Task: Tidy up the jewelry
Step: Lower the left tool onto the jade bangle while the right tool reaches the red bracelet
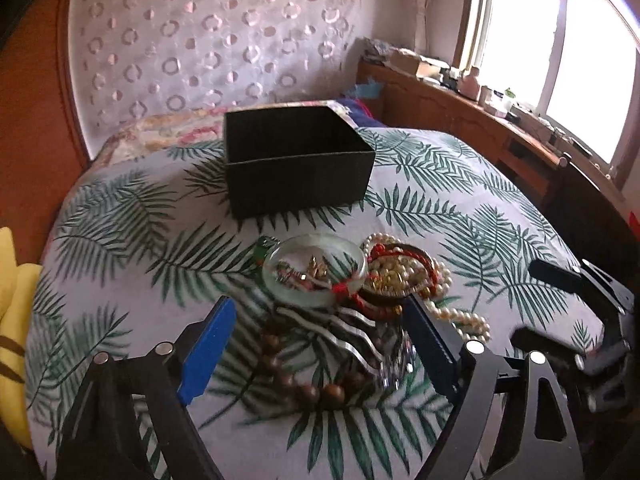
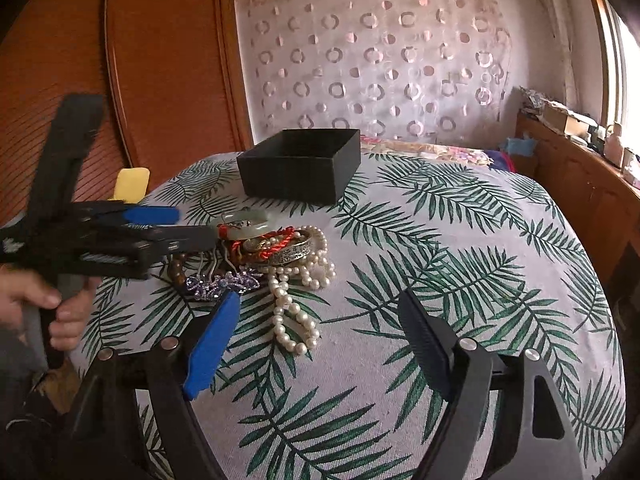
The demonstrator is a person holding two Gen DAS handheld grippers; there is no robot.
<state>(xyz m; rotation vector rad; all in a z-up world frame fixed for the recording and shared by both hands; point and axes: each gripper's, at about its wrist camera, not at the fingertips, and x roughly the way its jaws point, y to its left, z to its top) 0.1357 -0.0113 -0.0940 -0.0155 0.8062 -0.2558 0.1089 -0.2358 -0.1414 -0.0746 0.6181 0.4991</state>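
Observation:
A pile of jewelry lies on the palm-leaf bedcover: a pale jade bangle, a pearl necklace, a wooden bead bracelet, a wavy silver hair clip and red cord with gold pieces. Behind it stands an open black box. My left gripper is open over the near side of the pile, beads and clip between its fingers, untouched. My right gripper is open just short of the pearl necklace. The right wrist view also shows a purple rhinestone clip and the left gripper.
A yellow cushion lies at the bed's left edge. A wooden wardrobe stands left, a patterned curtain behind. A wooden sideboard with clutter runs under the window at right. A hand holds the left gripper's handle.

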